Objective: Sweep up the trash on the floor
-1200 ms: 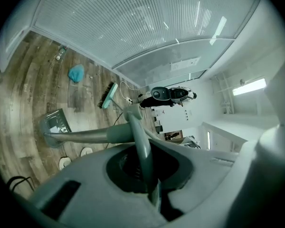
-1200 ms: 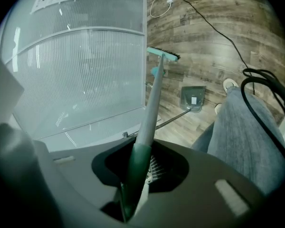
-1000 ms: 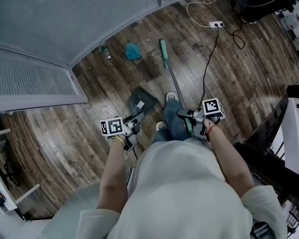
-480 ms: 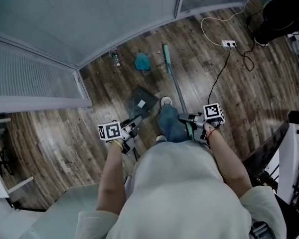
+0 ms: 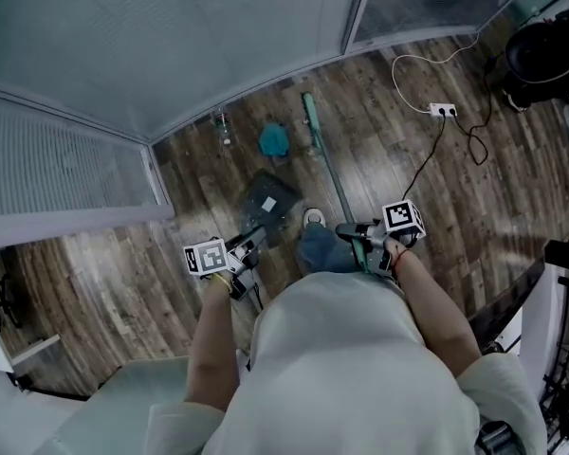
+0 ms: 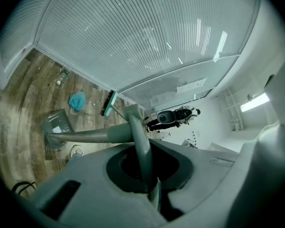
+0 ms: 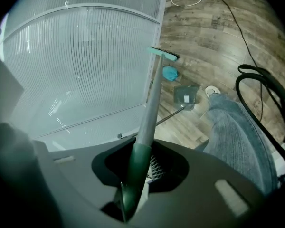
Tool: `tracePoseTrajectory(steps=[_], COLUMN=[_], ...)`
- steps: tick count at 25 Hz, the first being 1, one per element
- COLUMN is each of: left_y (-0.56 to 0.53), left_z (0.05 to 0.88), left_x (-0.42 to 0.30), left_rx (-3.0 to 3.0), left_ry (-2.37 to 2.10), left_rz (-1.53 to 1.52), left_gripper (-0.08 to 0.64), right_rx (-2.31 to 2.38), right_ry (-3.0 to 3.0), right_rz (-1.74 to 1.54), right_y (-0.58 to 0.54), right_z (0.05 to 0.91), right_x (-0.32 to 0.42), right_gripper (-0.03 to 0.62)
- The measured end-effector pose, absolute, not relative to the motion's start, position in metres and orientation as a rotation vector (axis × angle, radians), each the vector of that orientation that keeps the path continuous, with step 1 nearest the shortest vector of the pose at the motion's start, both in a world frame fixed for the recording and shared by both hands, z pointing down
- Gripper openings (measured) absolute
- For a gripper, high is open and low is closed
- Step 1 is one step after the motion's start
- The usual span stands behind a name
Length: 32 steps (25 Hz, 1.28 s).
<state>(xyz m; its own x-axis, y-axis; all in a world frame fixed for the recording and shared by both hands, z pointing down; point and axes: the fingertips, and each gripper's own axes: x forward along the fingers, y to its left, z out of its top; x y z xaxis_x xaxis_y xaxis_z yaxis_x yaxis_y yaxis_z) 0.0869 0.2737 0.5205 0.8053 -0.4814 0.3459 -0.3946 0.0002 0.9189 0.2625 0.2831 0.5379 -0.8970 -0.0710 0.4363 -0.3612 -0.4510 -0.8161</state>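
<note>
My left gripper (image 5: 244, 247) is shut on the grey dustpan's long handle (image 6: 88, 136). The dustpan (image 5: 269, 200) hangs low over the wooden floor ahead of the person's shoe. My right gripper (image 5: 354, 232) is shut on the broom's green-tipped handle (image 7: 148, 109). The broom's teal head (image 5: 311, 121) rests on the floor near the glass wall. A crumpled teal piece of trash (image 5: 274, 140) lies between the dustpan and the broom head, left of the bristles. It also shows in the left gripper view as teal trash (image 6: 77, 100) and in the right gripper view as teal trash (image 7: 170, 73).
A small bottle (image 5: 224, 127) lies at the foot of the ribbed glass wall (image 5: 171, 55). A white power strip (image 5: 443, 110) with cables sits at the right. The person's jeans leg (image 7: 235, 125) and shoe (image 5: 313, 218) stand just behind the dustpan. A dark railing (image 5: 550, 282) is at the far right.
The person has stepped forward towards the glass wall, carrying both grippers with broom and dustpan. Trash, bottle and broom head now lie nearer. Both grips are unchanged.
</note>
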Motion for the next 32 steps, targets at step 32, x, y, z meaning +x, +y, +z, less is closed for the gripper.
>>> tracePoseTrajectory(steps=[32], left_y=[0.133], left_z=[0.534], left_x=[0.046], left_rx=[1.585], left_ry=[-0.771], left_rz=[-0.078], left_gripper=[0.005], right_rx=[0.565], right_ry=[-1.404], right_rz=[2.351], right_y=[0.140], right_z=[0.581], right_x=[0.218], right_gripper=[0.080])
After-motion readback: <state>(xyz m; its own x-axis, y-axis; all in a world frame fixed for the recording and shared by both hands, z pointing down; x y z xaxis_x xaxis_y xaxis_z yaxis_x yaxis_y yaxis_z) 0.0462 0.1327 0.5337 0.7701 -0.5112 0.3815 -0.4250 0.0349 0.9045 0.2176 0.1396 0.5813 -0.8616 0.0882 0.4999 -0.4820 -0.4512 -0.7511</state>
